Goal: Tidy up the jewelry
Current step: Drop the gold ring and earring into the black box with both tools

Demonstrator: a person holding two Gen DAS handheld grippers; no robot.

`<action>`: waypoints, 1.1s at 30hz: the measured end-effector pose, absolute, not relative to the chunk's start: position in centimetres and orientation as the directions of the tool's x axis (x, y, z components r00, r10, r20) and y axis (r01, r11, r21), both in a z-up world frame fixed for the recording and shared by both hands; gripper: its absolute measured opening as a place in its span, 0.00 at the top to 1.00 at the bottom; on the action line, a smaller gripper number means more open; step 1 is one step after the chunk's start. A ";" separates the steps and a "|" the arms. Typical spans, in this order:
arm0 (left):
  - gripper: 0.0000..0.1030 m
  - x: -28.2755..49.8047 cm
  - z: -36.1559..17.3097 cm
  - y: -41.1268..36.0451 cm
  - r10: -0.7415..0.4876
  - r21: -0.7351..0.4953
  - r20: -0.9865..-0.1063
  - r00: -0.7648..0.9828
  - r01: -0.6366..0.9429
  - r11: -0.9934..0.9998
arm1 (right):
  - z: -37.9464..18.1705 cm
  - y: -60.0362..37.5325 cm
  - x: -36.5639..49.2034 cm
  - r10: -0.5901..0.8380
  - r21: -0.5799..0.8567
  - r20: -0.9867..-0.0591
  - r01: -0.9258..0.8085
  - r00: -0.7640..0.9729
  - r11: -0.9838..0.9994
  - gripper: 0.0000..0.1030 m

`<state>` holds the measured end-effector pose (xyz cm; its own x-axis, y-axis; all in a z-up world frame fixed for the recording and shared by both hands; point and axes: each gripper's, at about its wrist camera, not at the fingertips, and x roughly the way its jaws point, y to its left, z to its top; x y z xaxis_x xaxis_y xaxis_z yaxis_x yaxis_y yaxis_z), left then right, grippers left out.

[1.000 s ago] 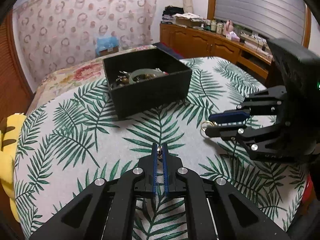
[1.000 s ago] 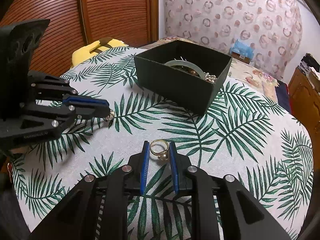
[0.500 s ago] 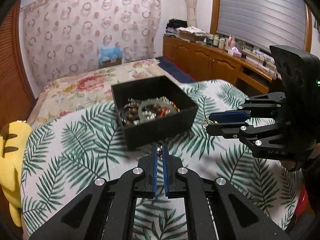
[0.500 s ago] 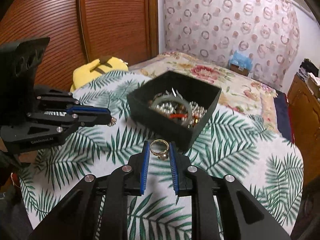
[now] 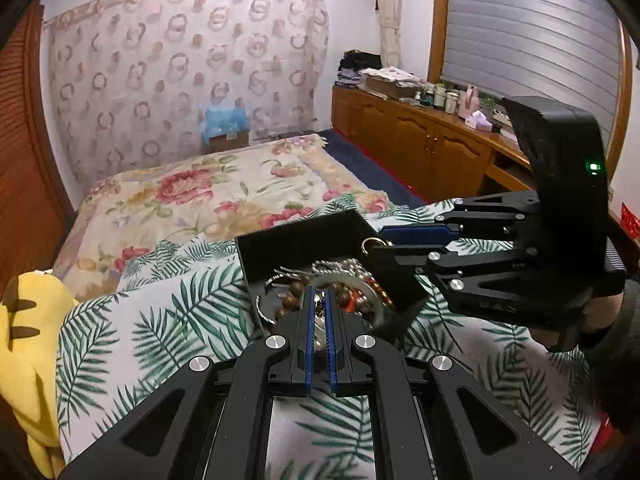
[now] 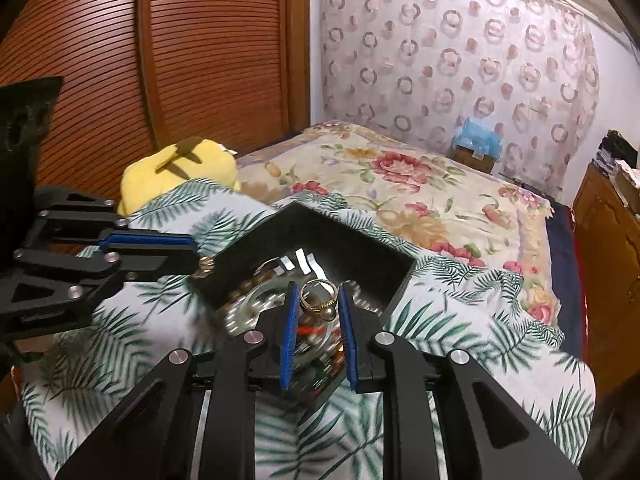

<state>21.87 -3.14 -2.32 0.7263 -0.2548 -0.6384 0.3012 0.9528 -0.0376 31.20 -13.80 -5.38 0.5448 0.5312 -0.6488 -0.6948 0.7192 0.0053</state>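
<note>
A black open box (image 5: pixel 296 240) (image 6: pixel 352 240) holds bead bracelets, a pale green bangle (image 5: pixel 352 282) and silver pieces. It stands on a palm-leaf cloth. My left gripper (image 5: pixel 319 300) is shut on a small silver earring (image 5: pixel 318 303) and hangs over the box's near side; from the right wrist view it shows at the left (image 6: pixel 200 262), the earring (image 6: pixel 206 266) at its tips over the box's rim. My right gripper (image 6: pixel 318 300) is shut on a gold ring with a pearl (image 6: pixel 319 301) above the box; in the left wrist view it (image 5: pixel 374 246) reaches in from the right.
The cloth (image 5: pixel 160 320) covers a round table. A yellow plush toy (image 5: pixel 28 320) (image 6: pixel 180 168) lies at its left edge. A floral bed (image 5: pixel 200 192) lies beyond, a wooden cabinet (image 5: pixel 420 148) at the right, and a slatted wooden wardrobe (image 6: pixel 160 60) at the left.
Both grippers have risen and moved forward from above the cloth to over the box, each still holding its piece. The box now sits directly under the fingertips.
</note>
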 end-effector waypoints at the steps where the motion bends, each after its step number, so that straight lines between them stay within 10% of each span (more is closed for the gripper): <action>1: 0.96 22.4 -2.4 -3.0 -0.252 -0.036 -0.641 0.725 0.300 0.953 | -5.4 -13.8 31.7 0.533 0.014 -0.650 -0.693 0.542 0.721 0.79; 24: 0.94 27.1 -3.4 -2.0 -0.228 -0.062 -0.648 0.726 0.249 0.967 | -6.0 -14.6 32.7 0.551 0.069 -0.619 -0.659 0.560 0.749 0.70; 27: 0.55 27.2 -3.2 -1.6 -0.212 -0.073 -0.644 0.735 0.217 0.973 | -5.7 -14.6 32.8 0.544 0.061 -0.618 -0.656 0.567 0.752 0.70; 33: 0.23 26.1 -2.7 -0.7 -0.161 -0.063 -0.633 0.757 0.157 0.986 | -4.8 -15.0 32.0 0.522 0.042 -0.611 -0.633 0.596 0.773 0.70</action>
